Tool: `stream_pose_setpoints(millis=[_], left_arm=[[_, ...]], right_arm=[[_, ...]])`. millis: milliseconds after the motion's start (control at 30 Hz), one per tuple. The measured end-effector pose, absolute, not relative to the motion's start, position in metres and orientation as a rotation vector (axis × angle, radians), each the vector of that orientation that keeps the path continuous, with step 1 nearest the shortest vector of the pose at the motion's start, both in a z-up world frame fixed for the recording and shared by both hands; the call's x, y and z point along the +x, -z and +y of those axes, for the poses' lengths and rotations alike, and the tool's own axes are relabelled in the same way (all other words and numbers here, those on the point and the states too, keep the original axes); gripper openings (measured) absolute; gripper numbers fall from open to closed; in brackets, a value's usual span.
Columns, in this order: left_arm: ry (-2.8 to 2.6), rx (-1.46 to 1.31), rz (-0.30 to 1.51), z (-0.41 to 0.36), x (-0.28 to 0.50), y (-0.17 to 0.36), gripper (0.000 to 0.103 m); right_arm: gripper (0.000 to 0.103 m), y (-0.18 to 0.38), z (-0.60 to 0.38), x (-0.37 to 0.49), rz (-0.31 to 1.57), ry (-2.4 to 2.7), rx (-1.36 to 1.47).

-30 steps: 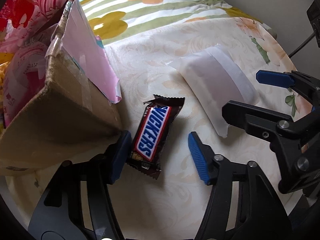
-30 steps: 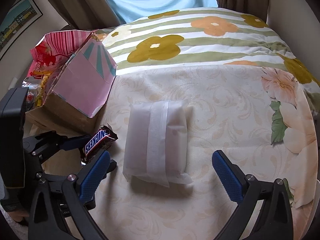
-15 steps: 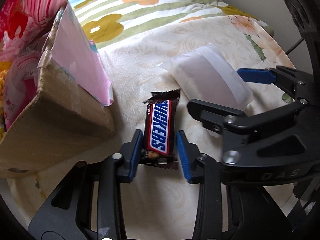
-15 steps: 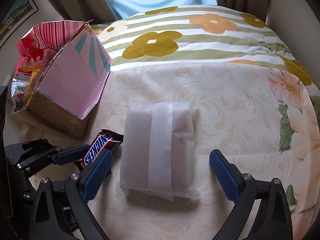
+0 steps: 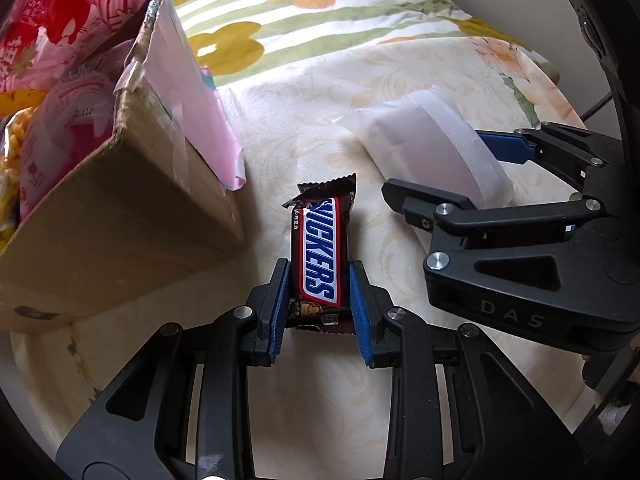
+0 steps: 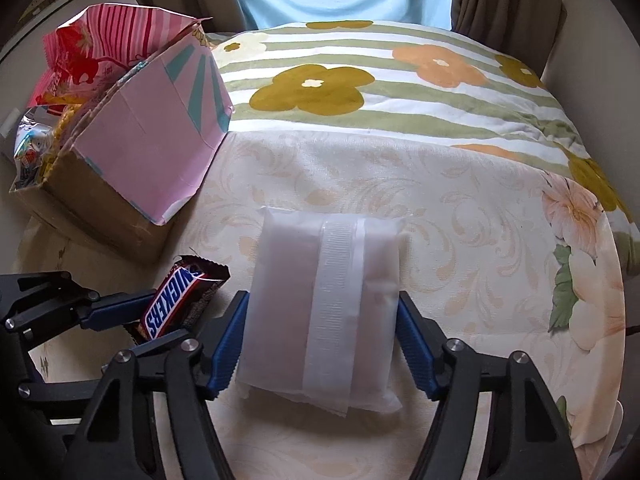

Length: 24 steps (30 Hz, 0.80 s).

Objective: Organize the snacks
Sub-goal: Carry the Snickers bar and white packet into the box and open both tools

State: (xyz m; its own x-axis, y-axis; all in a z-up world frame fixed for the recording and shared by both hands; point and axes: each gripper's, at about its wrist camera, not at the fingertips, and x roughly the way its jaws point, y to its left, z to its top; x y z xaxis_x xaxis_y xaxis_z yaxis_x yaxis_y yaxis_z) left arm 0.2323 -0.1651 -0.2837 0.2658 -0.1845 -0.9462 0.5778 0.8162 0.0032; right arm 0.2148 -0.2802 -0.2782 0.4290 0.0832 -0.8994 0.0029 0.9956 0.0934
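A Snickers bar [image 5: 320, 248] lies on the cream tablecloth, and my left gripper [image 5: 319, 304] is shut on its near end; the bar [image 6: 176, 300] also shows in the right wrist view, with the left gripper [image 6: 138, 318] around it. A white wrapped packet [image 6: 324, 304] lies to its right. My right gripper [image 6: 322, 340] has both blue pads against the packet's sides, shut on it. In the left wrist view the packet [image 5: 424, 148] sits between the right gripper's fingers [image 5: 432, 168].
An open cardboard box [image 5: 120, 224] with a pink flap [image 6: 160, 136] stands at the left, holding several pink and yellow snack bags [image 5: 52, 48]. A striped flowered cloth [image 6: 360, 80] covers the far side. The table's rounded edge [image 6: 612, 320] falls away at the right.
Both grippers were open a second ago. The left one closed on the Snickers bar; the right one moved forward and closed on the white packet.
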Motion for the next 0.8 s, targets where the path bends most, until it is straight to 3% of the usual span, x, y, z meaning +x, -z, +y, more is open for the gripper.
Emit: stream_pose_setpoints(millis=[433,800], left_arm=[[0.511,0.333,1.172,-0.155,0.216,0.268,0.026],[0.447,0.199,1.065,-0.123,0.187,0.181,0.026]], right_arm=[[0.059,0.263,-0.283,0.192,1.101,-0.034,0.077],[0.059,0.175,-0.269,0.164,1.017,-0.099,0.027]])
